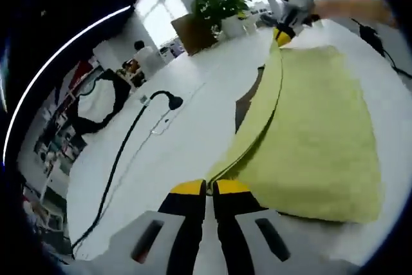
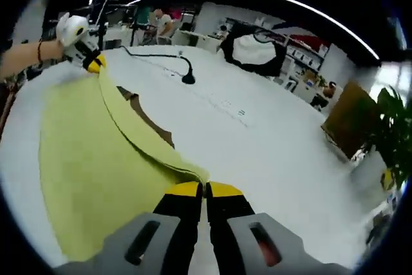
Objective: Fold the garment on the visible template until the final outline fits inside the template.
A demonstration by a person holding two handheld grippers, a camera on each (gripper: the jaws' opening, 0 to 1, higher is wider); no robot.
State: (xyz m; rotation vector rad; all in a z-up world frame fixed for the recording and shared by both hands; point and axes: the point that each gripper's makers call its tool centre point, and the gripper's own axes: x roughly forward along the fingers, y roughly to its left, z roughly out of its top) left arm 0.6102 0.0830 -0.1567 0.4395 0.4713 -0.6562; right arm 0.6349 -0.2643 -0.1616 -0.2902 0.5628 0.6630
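The garment (image 1: 309, 140) is a plain pale yellow-green, lying on a white table (image 1: 187, 127), with a brown template (image 2: 151, 120) showing beside it. Both the left gripper (image 1: 209, 188) and the right gripper (image 2: 205, 190) have yellow tips, black jaws and grey bodies. A black cable (image 1: 119, 159) crosses the table, and the far plant (image 1: 222, 1) is green.

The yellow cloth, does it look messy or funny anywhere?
Nothing stands out. The yellow garment is lifted along one edge, pinched by the left gripper and the right gripper; the rest lies flat on the white table.
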